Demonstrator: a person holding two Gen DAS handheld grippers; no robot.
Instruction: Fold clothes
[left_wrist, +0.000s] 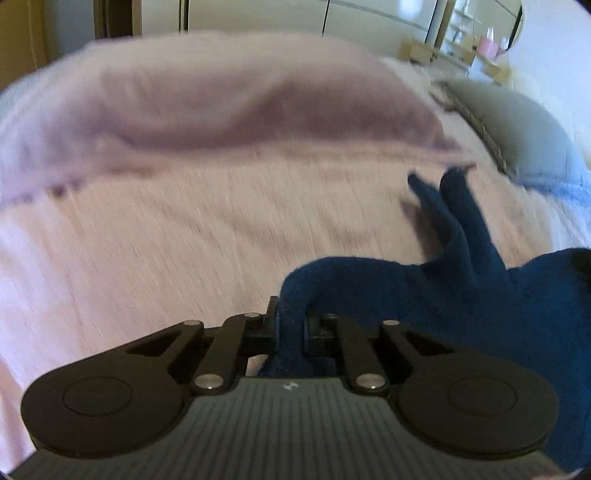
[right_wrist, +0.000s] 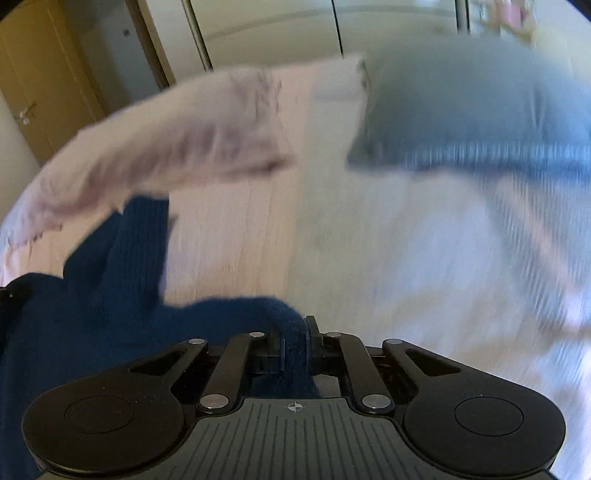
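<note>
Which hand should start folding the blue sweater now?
Neither alone, probably. The left gripper and right gripper are both shut on the blue sweater, so both should likely lay it on the pink bedspread together.

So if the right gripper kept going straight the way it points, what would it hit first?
Probably the pale bedspread. The right gripper, shut on the navy knit garment, points down at bare bedding, with the grey-blue pillow farther off; blur makes depth uncertain.

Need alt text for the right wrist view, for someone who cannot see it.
The right tool is shut on a fold of dark blue knit garment, which trails off to the left over a pale pink bed cover. Beyond lie a pink cloth and a grey-blue pillow; the picture is motion-blurred.
</note>
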